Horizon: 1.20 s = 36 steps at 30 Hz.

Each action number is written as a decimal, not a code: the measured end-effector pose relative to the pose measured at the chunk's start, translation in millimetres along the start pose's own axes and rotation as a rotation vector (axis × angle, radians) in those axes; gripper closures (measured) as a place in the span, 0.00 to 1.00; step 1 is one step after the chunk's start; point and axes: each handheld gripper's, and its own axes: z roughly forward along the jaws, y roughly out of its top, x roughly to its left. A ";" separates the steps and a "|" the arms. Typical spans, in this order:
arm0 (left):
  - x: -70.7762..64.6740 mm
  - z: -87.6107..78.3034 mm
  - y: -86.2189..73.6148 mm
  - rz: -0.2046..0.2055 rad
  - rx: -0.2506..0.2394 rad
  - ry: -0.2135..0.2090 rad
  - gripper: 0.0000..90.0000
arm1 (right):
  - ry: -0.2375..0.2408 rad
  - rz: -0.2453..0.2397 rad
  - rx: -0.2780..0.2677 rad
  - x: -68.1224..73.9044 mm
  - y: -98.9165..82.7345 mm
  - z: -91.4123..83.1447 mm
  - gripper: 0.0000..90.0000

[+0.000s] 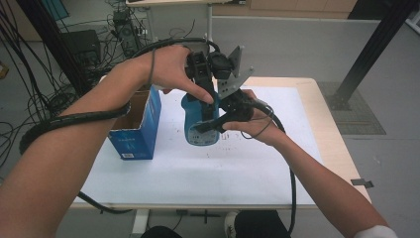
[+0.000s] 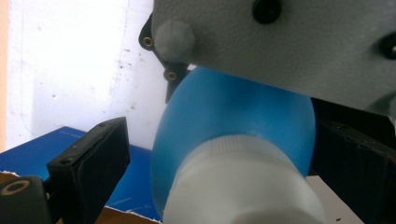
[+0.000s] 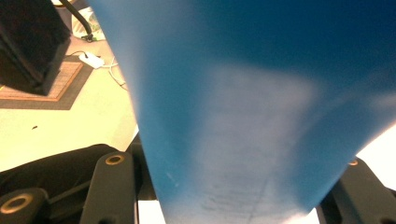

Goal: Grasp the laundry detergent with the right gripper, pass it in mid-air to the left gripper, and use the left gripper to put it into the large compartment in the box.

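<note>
A blue plastic bottle (image 1: 200,130) with a white screw cap (image 2: 243,186) is held upright just above the white table sheet. My right gripper (image 1: 218,121) comes in from the right and is shut on the bottle's body (image 3: 252,116), with a black finger (image 3: 112,186) on each side. My left gripper (image 1: 202,96) comes down from above over the bottle's top. In the left gripper view its jaws straddle the cap. Its left finger (image 2: 93,158) stands clear of the bottle (image 2: 233,112) with a gap, so it is open. The right gripper's grey plate (image 2: 289,42) fills the top of that view.
An open blue cardboard box (image 1: 136,124) stands left of the bottle on the white sheet (image 1: 198,173). The wooden table edge (image 1: 327,124) runs along the right. Cables and equipment (image 1: 99,39) lie on the floor at the far left, and a black post (image 1: 376,44) rises at the far right.
</note>
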 end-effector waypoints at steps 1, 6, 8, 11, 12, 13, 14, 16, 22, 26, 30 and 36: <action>0.0 0.0 0.0 0.000 0.000 0.000 0.07 | 0.000 0.000 0.000 0.0 0.0 0.0 0.49; -0.7 1.2 0.5 -0.001 0.000 -0.002 0.08 | 0.001 -0.002 -0.005 -0.2 0.1 -1.3 0.49; 0.1 1.2 0.4 0.003 -0.004 -0.003 0.08 | 0.002 -0.006 -0.006 -0.2 0.2 -1.7 0.49; 0.1 1.3 1.1 0.006 0.000 0.001 0.12 | 0.005 -0.003 -0.005 0.6 0.4 -2.0 0.49; -0.1 2.0 1.5 0.010 0.001 -0.002 0.14 | 0.002 -0.006 -0.002 0.8 0.5 -2.4 0.49; -0.4 2.4 1.7 0.013 0.004 0.005 0.15 | -0.001 -0.006 -0.002 0.9 0.6 -2.7 0.49; -0.1 2.0 1.9 0.015 0.004 0.004 0.16 | 0.001 -0.007 -0.005 0.8 0.6 -2.8 0.49; -0.2 1.6 1.7 0.010 -0.005 -0.002 0.21 | 0.002 -0.007 -0.005 0.9 0.7 -3.1 0.49; -0.5 1.6 1.0 0.018 0.003 -0.010 0.32 | 0.001 -0.020 -0.004 1.3 1.2 -3.9 0.49; -1.7 2.2 0.5 0.020 -0.007 -0.021 0.38 | 0.004 -0.018 -0.004 1.8 1.2 -3.9 0.49; -2.8 2.3 0.5 0.022 -0.007 -0.014 0.39 | 0.008 -0.020 -0.005 1.7 1.1 -3.5 0.49; -3.4 1.3 0.6 0.030 -0.011 -0.002 0.39 | 0.007 -0.019 -0.010 1.5 1.1 -4.1 0.49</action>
